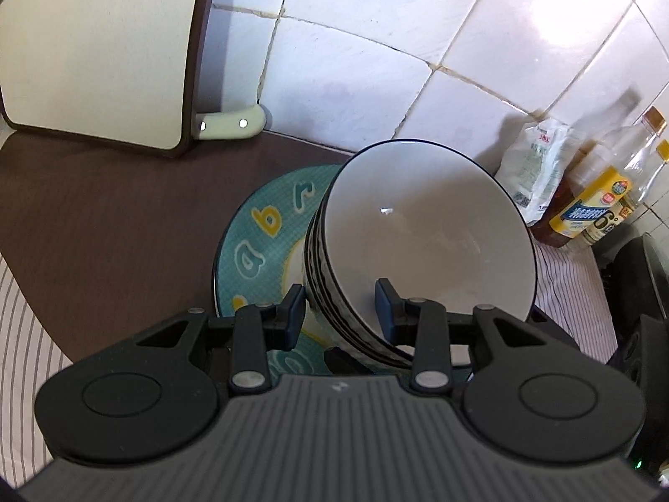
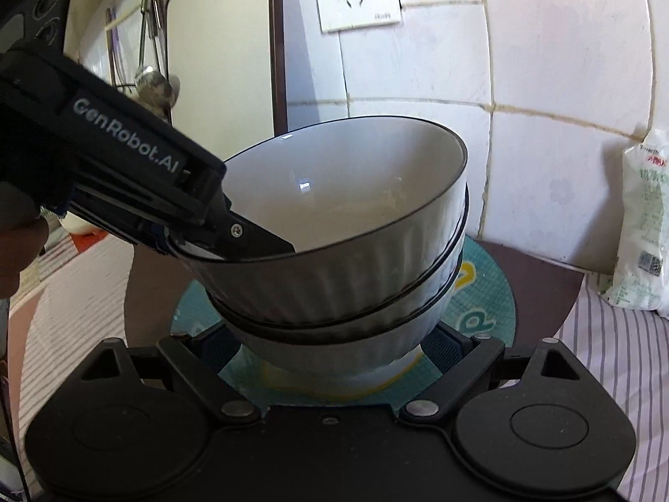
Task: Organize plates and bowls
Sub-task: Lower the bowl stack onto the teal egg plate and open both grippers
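Left wrist view: the left gripper [image 1: 340, 307] has its jaws astride the near rim of the top bowl [image 1: 422, 230], one finger inside, one outside against the ribbed wall; whether they press on the rim or stand a little off it I cannot tell. The bowl is white inside, with a thin dark rim and a fluted grey-white outer wall. It sits tilted in a stack of bowls [image 2: 334, 322] of the same pattern. The stack stands on a teal plate [image 1: 259, 230] with yellow and white letters and a pale centre. The plate lies on a brown surface [image 1: 104, 217] by the tiled wall [image 1: 376, 62].

Right wrist view: the right gripper [image 2: 334, 351] has its jaws spread wide, one on each side of the stack's base, just beside it without clear contact. A white bag [image 2: 644, 226] and bottles [image 1: 602, 192] stand to the right.
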Tool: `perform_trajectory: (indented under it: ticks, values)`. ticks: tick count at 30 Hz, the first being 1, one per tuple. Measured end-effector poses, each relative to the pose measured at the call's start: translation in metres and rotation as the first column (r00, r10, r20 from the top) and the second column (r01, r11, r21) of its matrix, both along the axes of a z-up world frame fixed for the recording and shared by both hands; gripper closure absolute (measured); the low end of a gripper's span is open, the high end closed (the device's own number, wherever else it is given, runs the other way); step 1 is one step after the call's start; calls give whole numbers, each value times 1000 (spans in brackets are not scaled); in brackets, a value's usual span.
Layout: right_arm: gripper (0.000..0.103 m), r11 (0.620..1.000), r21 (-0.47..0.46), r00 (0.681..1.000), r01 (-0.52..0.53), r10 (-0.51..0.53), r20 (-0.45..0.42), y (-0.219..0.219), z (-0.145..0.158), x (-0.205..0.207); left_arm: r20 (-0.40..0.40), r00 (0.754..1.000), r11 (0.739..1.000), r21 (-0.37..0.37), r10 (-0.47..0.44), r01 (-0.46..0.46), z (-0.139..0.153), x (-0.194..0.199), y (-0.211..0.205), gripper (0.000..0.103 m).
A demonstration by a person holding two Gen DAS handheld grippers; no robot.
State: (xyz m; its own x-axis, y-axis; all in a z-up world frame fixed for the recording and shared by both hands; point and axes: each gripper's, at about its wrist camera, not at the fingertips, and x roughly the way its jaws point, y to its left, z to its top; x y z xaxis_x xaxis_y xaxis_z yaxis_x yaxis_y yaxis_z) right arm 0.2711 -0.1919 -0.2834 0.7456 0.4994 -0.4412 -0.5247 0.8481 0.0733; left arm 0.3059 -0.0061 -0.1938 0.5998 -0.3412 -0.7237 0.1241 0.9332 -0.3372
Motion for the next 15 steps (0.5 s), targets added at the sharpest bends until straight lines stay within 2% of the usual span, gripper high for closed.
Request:
perform_trajectory:
  ticks: [10, 14, 15]
  values:
    - [6, 999, -30, 1000, 17, -17, -12, 11, 2, 5, -5, 1000, 1000, -9, 13, -13, -3, 3, 1, 68]
    - [6, 995, -88, 998, 45, -48, -30, 17, 2, 2, -21, 999, 999, -4, 36, -36, -1, 5, 0, 69]
    - [6, 993, -105, 997, 60, -64, -32, 17, 4, -1, -17, 999, 999, 2, 45, -45, 0, 4, 0, 66]
